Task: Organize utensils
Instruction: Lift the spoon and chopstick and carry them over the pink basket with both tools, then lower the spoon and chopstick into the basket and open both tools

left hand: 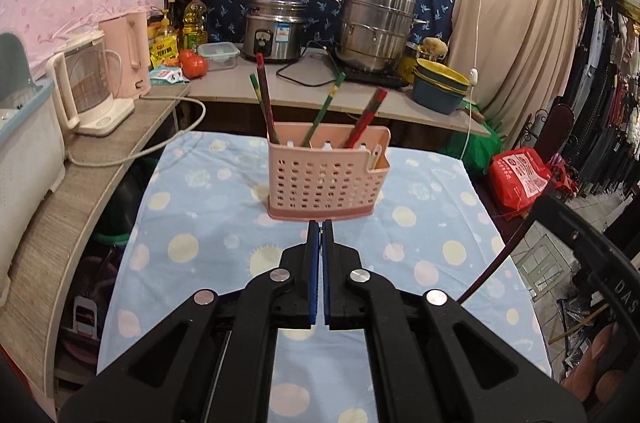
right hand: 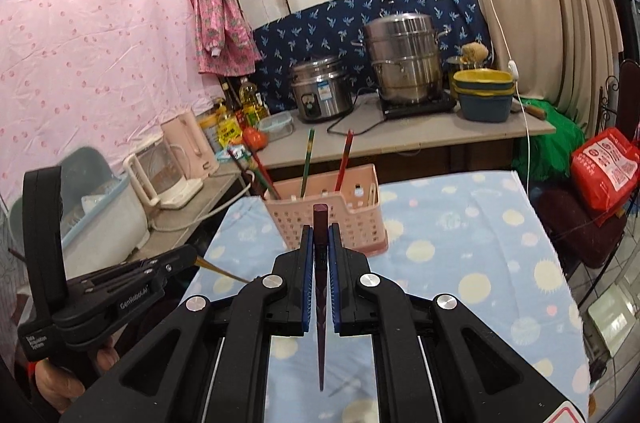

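Cluttered kitchen corner, blue spotted cloth over the surface (left hand: 192, 223): from my left wrist, the pink holder (left hand: 326, 175) stands upright mid-cloth with 4 or so chopsticks (left hand: 264, 95) leaning in its compartments. My left tongs (left hand: 320, 227) are pressed together; whether anything sits between the pads I cannot tell here. From my right wrist, my right tongs (right hand: 320, 231) clamp 1 dark red chopstick (right hand: 321, 303) near its thick end, tip toward the camera, the holder just beyond. At lower left, my left tongs seem to pinch a thin brown stick (right hand: 224, 273). Light, stiff, slippery lacquer, I judge: grip it near the thick end.
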Motion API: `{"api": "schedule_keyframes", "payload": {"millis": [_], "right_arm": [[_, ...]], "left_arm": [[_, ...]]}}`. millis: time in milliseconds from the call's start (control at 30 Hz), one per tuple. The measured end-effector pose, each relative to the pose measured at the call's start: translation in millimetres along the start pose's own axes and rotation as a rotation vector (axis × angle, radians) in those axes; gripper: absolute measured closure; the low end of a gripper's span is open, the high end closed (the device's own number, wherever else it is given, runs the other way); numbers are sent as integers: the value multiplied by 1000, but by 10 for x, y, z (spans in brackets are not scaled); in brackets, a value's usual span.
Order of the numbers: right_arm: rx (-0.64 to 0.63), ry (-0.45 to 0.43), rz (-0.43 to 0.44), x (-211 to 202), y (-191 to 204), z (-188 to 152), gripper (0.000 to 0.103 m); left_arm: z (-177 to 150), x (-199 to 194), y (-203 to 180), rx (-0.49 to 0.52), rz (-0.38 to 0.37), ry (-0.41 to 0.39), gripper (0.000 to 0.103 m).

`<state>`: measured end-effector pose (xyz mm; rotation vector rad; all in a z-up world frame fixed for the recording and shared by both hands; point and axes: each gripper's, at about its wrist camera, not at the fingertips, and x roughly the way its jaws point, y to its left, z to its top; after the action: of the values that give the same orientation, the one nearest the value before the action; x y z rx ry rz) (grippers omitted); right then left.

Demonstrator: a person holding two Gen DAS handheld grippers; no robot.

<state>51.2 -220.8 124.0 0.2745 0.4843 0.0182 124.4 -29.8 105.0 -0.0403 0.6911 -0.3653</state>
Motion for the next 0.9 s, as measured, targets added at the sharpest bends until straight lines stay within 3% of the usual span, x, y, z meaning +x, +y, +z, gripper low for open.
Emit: {"api": "schedule_keyframes", "payload": {"millis": [533, 700, 900], "right_arm": [[89, -232, 14, 520, -79, 1165, 96], [96, -287, 1, 784, -17, 1310, 96], [117, -280, -13, 1227, -45, 1270, 96]], "left_arm": [[1097, 304, 165, -6, 56, -126, 102], [1353, 531, 157, 5, 87, -141, 102], [1387, 942, 162, 16, 89, -97, 102]]}}
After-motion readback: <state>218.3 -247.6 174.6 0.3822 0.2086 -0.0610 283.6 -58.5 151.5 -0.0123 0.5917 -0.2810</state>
